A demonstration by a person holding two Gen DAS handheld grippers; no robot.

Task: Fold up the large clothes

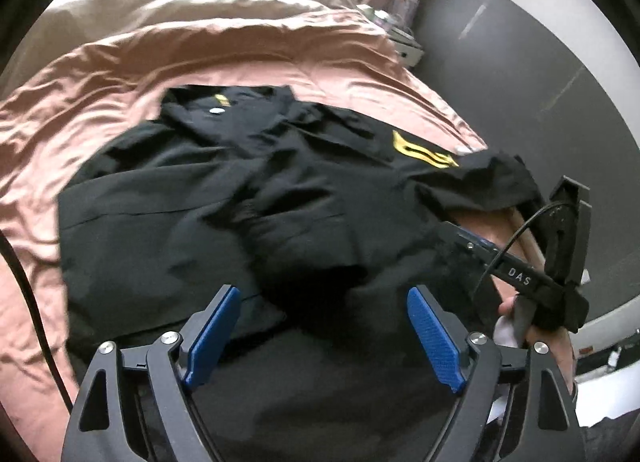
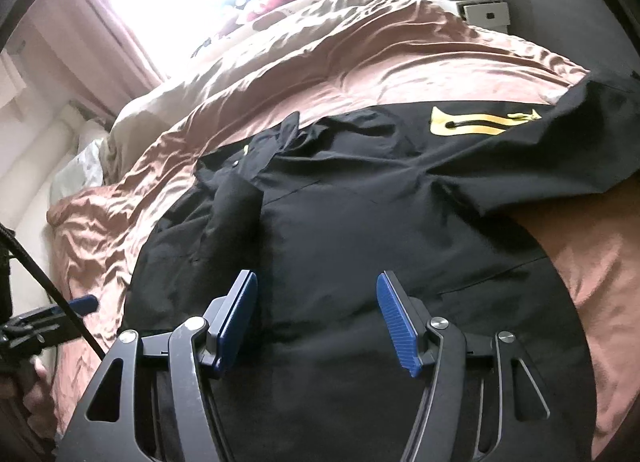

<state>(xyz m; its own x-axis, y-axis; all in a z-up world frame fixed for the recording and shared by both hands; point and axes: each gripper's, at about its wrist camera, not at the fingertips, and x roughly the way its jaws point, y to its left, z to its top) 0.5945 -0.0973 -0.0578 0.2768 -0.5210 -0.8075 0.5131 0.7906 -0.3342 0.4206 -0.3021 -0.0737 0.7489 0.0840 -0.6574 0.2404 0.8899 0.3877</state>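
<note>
A black jacket (image 1: 224,198) with yellow markings lies spread on my bed's pink duvet (image 1: 120,74). My left gripper (image 1: 324,336) and right gripper (image 2: 318,318) hover over its near edge — fingers spread apart, both released, grasping nothing.

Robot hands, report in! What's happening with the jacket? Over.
Left gripper open, right gripper open, both empty. Black jacket spread on the bed, rumpled, not folded. Nothing in the way.

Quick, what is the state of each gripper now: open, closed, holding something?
Left gripper: open, holding nothing, above the black jacket.
Right gripper: open, holding nothing, above the same jacket.
</note>
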